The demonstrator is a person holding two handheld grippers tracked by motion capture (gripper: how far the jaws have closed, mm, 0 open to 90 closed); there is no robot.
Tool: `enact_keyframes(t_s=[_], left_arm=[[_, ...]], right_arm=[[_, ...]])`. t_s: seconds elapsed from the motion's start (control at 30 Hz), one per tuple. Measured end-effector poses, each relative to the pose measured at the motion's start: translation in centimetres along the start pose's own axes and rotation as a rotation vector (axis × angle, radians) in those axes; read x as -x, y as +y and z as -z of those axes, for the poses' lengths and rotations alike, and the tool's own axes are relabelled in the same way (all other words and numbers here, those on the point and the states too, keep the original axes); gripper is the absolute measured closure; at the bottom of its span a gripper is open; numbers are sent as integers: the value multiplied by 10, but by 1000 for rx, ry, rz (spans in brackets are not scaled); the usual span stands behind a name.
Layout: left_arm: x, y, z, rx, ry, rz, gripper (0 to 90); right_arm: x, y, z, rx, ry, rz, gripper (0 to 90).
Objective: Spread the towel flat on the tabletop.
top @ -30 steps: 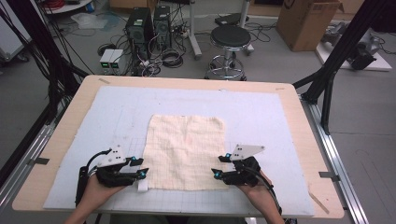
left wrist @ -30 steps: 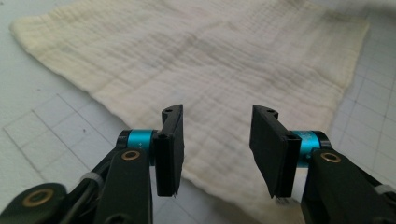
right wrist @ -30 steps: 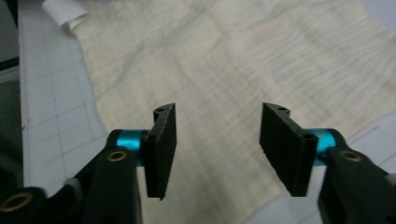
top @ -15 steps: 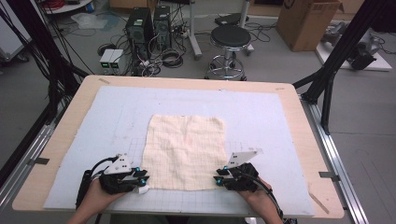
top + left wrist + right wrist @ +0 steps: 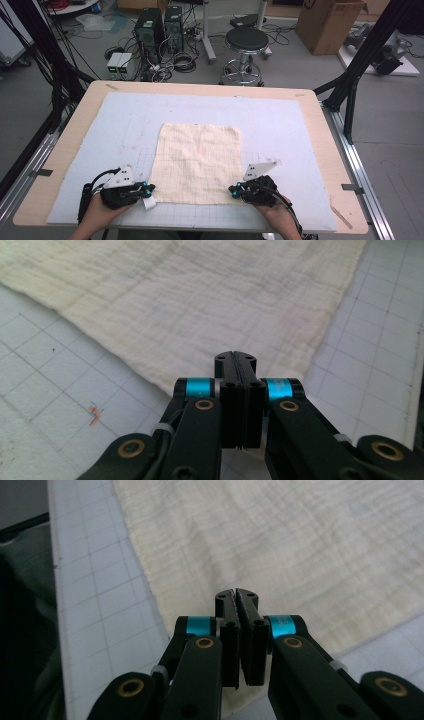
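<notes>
Cloth: one cream square, faintly checked, lay flat on the pale gridded mat of the desk.

High view: the left hand-held gripper sat at the cloth's near left corner, the right hand-held gripper at its near right corner, both low on the mat with tips turned inward toward the cloth. The cloth spread between them and away from them. A hand held the left tool, another hand the right. Beyond the desk stood a black stool.

Left gripper view: the jaws of the left hand-held gripper had just been closing and stood clenched together, with the cloth's corner at their tips. Whether fabric lay pinched between them cannot be told. An orange mark showed on the mat to the left of the jaws.

Right gripper view: the right hand-held gripper had likewise just been closing; its jaws met with a thin slit at the tips, over the cloth's edge. A pinch on the fabric cannot be confirmed.
</notes>
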State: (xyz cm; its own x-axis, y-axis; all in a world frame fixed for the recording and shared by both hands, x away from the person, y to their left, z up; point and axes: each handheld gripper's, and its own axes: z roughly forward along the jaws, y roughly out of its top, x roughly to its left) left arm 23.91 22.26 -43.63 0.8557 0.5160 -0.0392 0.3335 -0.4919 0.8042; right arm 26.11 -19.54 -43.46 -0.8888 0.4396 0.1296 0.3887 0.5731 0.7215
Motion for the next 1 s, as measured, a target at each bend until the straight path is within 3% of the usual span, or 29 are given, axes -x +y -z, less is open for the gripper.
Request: enact_keyframes(t_s=[0.27, 0.5, 0.73, 1.0], left_arm=[[8, -6, 10, 15, -11, 2, 890], [15, -9, 10, -3, -29, -6, 888], [9, -5, 8, 37, -13, 40, 701], [-3, 1, 5, 72, 30, 89, 628]], right_arm=[[-5, -1, 2, -5, 19, 4, 886], [-11, -7, 3, -28, 47, 2, 879], [-6, -7, 10, 41, 47, -40, 689], [4, -1, 17, 115, 9, -68, 545]])
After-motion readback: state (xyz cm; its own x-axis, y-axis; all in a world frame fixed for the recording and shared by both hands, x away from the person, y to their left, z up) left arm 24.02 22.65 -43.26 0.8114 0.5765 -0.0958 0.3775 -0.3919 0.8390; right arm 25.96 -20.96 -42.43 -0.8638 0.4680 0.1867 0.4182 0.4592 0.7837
